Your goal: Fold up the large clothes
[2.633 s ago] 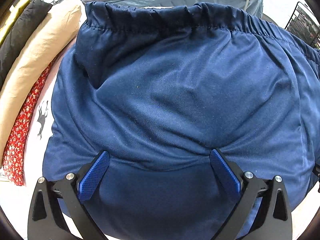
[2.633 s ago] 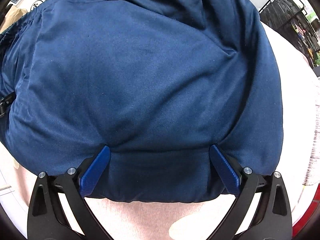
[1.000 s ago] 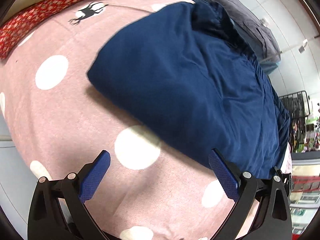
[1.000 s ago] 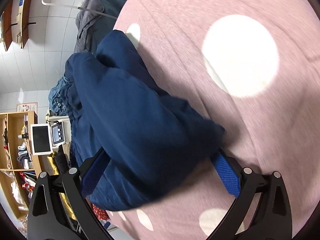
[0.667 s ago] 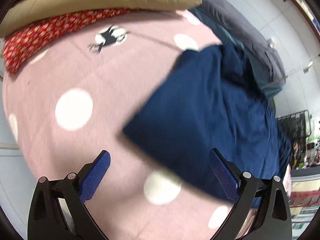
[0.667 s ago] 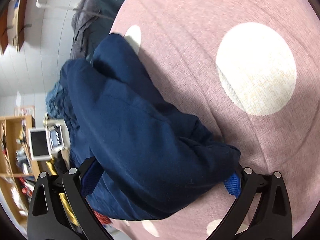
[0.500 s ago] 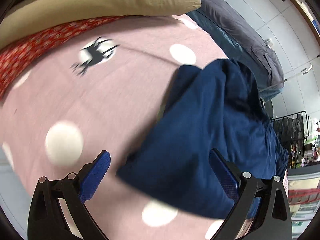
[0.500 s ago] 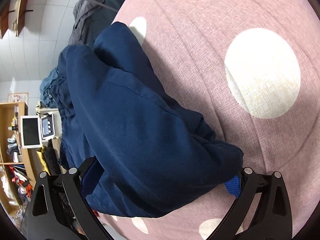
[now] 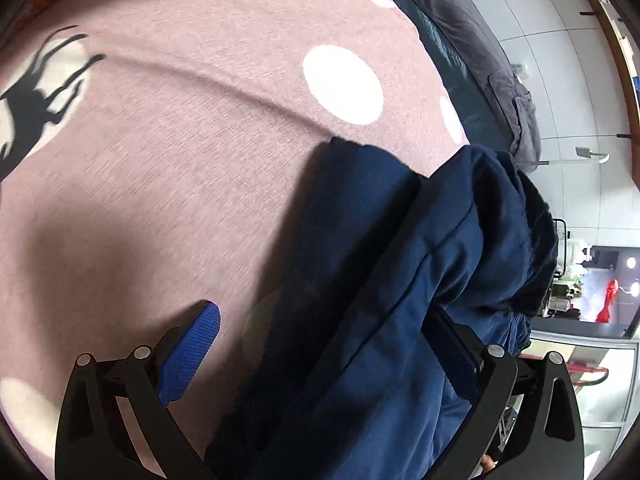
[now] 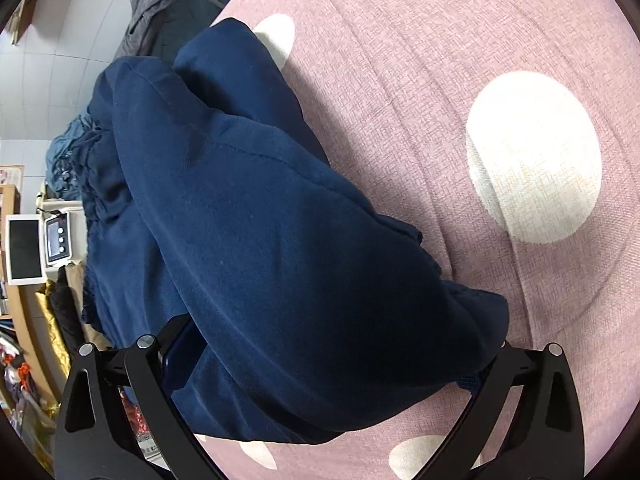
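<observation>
The folded navy blue garment (image 9: 380, 288) lies on the pink polka-dot sheet (image 9: 180, 160). In the left wrist view its edge fills the gap of my left gripper (image 9: 332, 344); the jaws stand wide apart, with the cloth draped over the right finger and the left pad (image 9: 192, 344) bare. In the right wrist view the garment (image 10: 260, 220) bulges between the wide-open fingers of my right gripper (image 10: 328, 360) and covers both pads. Neither gripper pinches the cloth.
Grey and teal clothes (image 9: 472, 52) are piled at the far edge of the bed. A black deer print (image 9: 36, 92) marks the sheet at left. Shelves with a white tablet (image 10: 24, 250) stand beyond the bed, and white dots (image 10: 532, 160) pattern the sheet.
Both grippers came off the top of the garment, swung to its two ends and closed in, so the cloth now sits between each pair of open fingers.
</observation>
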